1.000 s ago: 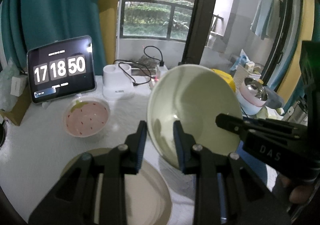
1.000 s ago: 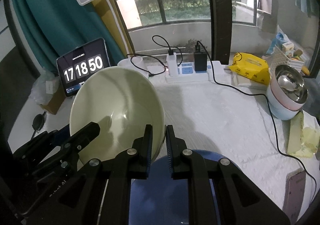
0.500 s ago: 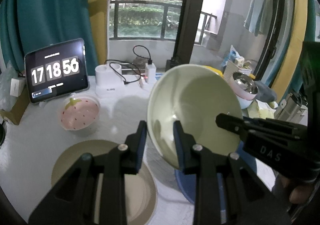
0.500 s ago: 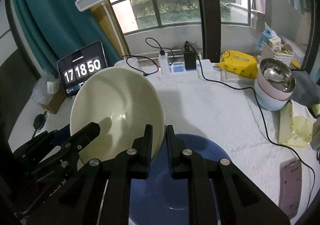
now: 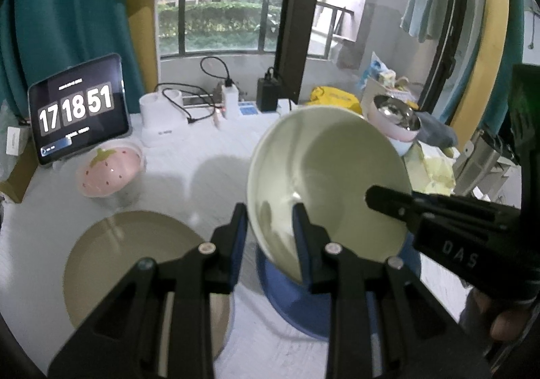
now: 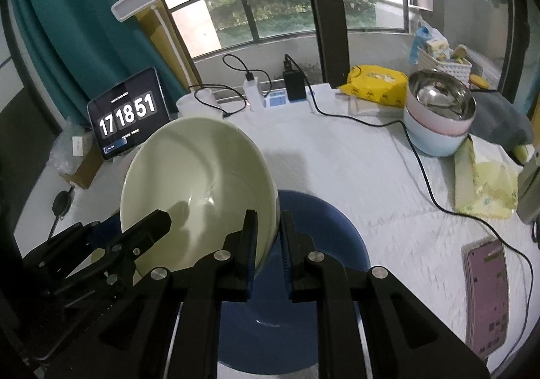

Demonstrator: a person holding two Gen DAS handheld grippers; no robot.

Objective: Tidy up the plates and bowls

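Blue plate [image 6: 324,230]: near portion lying hidden behind the right gripper [image 6: 268,237], left part sitting covered by the pale green bowl [image 6: 199,190]; beige plate [image 5: 135,264]: near edge disappearing behind the left gripper [image 5: 270,230]; pink phone [image 6: 486,291]: screen text reading too small to tell; basket [image 6: 442,58] contents blurring beyond recognition.
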